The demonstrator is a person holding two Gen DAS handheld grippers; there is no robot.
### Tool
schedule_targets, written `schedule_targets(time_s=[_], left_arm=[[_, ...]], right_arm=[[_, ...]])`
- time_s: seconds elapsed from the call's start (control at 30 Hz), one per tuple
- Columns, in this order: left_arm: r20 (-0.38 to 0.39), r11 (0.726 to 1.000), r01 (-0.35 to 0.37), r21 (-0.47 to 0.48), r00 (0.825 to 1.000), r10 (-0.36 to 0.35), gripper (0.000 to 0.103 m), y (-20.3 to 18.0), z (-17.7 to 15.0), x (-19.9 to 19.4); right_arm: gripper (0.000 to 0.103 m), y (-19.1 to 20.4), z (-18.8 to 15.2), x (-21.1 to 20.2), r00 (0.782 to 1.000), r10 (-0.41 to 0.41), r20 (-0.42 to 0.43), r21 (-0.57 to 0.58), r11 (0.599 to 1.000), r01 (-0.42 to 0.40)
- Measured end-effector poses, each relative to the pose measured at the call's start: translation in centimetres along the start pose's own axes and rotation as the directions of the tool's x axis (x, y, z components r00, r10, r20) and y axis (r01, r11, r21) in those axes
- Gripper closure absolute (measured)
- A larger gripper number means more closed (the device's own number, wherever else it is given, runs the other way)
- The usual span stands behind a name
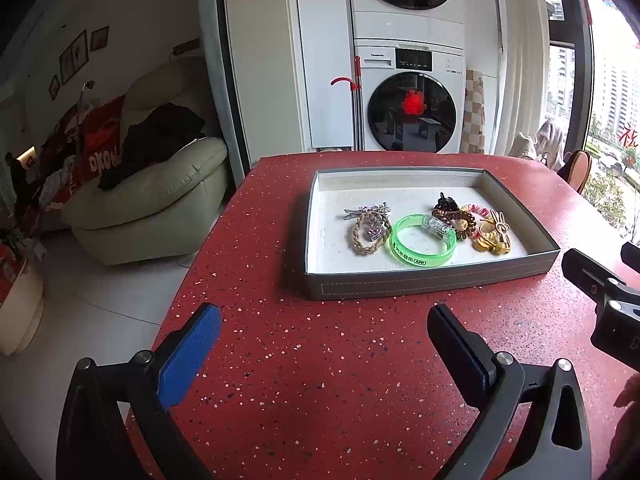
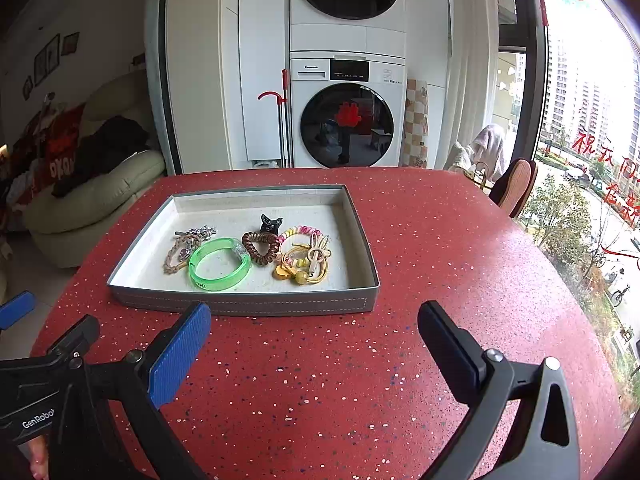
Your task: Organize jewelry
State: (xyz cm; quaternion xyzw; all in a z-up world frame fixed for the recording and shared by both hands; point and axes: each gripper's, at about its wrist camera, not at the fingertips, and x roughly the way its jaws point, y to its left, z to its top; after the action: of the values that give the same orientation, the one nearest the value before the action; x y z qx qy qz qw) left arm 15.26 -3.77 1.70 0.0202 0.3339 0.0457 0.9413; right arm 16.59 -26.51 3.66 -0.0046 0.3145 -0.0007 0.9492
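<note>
Both grippers hang over the red speckled table [image 2: 400,216], short of the grey tray [image 1: 436,280], nothing held. Left gripper [image 1: 324,344] has its jaws spread wide, blue pad on one finger, empty. Right gripper [image 2: 314,340] same: wide apart, empty, and its body shows at the right edge of the left wrist view.

All the jewelry sits inside the tray on the white liner, bunched along the near-middle. From left: a silver rhinestone clip [image 1: 368,211] lying over a beige braided hair tie [image 1: 362,236]; a green translucent bangle [image 1: 423,245] w/ a clear glittery block on its rim; a brown spiral hair tie [image 2: 261,246] touching the bangle; a black claw clip [image 2: 271,224] just behind it; a pink-yellow coil tie [image 2: 298,234]; then a tangle of yellow ties and a bunny-ear clip [image 2: 318,252] at the right end. Nothing is left out on the table.

Step, as I read it: either pickup hasn't begun or the gathering part is done and sorting w/in the tray is next; can't tell which from this alone.

Next move prob needs one gripper to go forward over the near tray wall, drop in and narrow on a single piece. The bangle is the easiest target, rigid and standing proud. The right-hand tangle is riskier: pieces overlap, so one pinch may drag neighbours along
</note>
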Motion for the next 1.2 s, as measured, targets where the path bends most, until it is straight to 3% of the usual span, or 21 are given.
schedule_targets(time_s=[1.2], left_arm=[[-0.009,1.000,0.008,-0.017,1.000,-0.009,0.000,0.20,0.14,-0.27]], right_arm=[[0.000,0.48,0.29,-0.20,1.000,0.004,0.003,-0.005,1.000,-0.004]])
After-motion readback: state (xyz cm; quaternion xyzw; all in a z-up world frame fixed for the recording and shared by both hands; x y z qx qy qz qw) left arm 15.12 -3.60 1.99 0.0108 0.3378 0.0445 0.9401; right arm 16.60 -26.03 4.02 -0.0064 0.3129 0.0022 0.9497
